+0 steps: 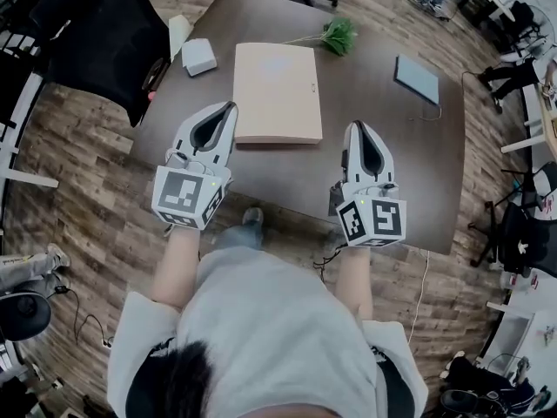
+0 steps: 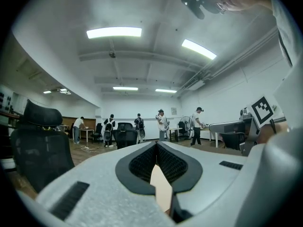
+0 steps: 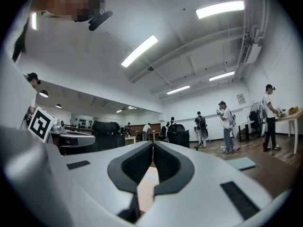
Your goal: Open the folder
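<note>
We saw a closed tan folder (image 1: 277,92) lying flat near the desk's (image 1: 392,172) near edge. Our left gripper (image 1: 230,108) and right gripper (image 1: 358,127) flanked it, jaws pressed together, empty. It seemed light, thin and stiff, best lifted by the cover's free long edge.

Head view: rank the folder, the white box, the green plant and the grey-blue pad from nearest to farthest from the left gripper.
From the left gripper:
1. folder, just right of its tip.
2. white box, beyond it, slightly left.
3. green plant, past the folder's far corner.
4. grey-blue pad, far right.
</note>
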Available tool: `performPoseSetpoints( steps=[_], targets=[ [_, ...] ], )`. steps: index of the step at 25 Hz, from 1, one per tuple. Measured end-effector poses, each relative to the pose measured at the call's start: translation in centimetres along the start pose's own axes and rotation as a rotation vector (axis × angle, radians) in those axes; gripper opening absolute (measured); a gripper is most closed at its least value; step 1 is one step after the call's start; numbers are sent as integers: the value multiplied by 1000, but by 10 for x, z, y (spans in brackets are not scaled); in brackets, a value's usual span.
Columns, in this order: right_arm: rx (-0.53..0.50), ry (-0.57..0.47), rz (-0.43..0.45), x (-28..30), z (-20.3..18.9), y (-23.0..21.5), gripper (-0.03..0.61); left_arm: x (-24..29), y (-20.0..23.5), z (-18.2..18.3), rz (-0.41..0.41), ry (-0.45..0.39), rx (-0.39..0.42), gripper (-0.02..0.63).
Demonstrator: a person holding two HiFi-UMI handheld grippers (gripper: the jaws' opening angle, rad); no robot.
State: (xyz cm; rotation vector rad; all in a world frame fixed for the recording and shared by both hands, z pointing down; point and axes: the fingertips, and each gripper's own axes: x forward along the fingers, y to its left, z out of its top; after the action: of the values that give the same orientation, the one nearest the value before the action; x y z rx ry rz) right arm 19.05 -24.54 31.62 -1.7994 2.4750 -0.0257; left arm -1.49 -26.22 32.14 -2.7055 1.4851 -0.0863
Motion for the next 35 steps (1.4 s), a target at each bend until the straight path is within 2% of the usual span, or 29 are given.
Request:
performPoseSetpoints(
  steps=[7, 14, 19, 24, 27, 31, 35],
  targets=[
    [25, 105, 6, 31, -45, -2, 12, 19, 17, -43, 0, 99, -18, 8],
    [46, 179, 0, 45, -78, -3, 12, 32, 20, -81, -29, 198, 28, 8],
    [51, 219, -12, 49, -95, -3, 12, 39, 12, -121, -88, 332, 217, 8],
    [49, 250, -17, 51, -104, -1, 12, 47, -13, -157, -219, 443, 488, 9],
    [46, 267, -17, 50, -108, 0, 12, 51, -29, -177, -299, 487, 620, 12],
    [39, 285, -21, 44, -112, -1, 12, 56, -49, -203, -386, 533, 708, 82],
    [38, 300, -33, 37, -116, -4, 12, 63, -56, -222, -417, 565, 800, 101]
  ],
)
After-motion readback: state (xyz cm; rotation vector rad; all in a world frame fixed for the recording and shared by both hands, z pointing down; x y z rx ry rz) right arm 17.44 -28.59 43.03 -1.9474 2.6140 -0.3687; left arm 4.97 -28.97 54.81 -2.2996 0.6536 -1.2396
